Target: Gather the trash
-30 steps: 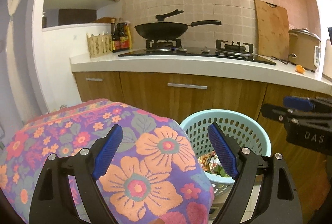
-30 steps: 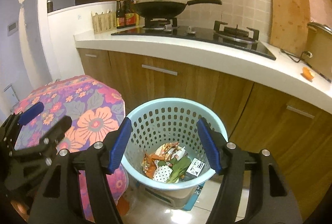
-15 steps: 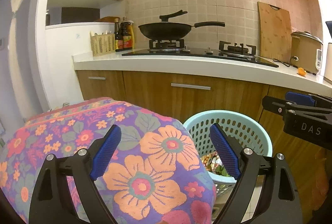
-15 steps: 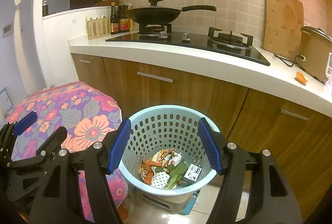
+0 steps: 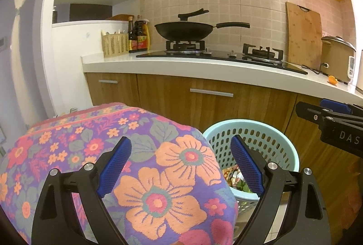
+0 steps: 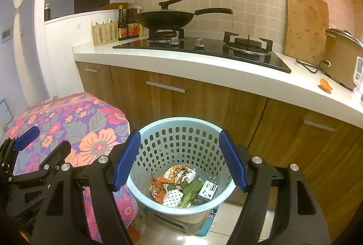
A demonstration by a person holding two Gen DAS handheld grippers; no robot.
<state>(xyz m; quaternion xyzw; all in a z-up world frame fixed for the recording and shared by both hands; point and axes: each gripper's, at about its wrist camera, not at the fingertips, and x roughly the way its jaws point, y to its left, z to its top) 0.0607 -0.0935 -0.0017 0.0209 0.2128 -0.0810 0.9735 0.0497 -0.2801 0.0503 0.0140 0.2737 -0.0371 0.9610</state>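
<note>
Wooden cabinets (image 6: 204, 104): seen from farther back than a second ago; both grippers have drawn away.
Basket (image 6: 179, 127): below counter, trash (image 6: 181, 186) inside.
Right gripper (image 6: 179, 161): above basket, jaws apart, empty.
Left gripper (image 5: 179, 168): left of basket, jaws apart, empty.
Orange peel (image 6: 326, 84): on counter right of basket, likely next.

Left gripper (image 5: 181, 163) jaws apart, basket (image 5: 281, 131) beyond
</note>
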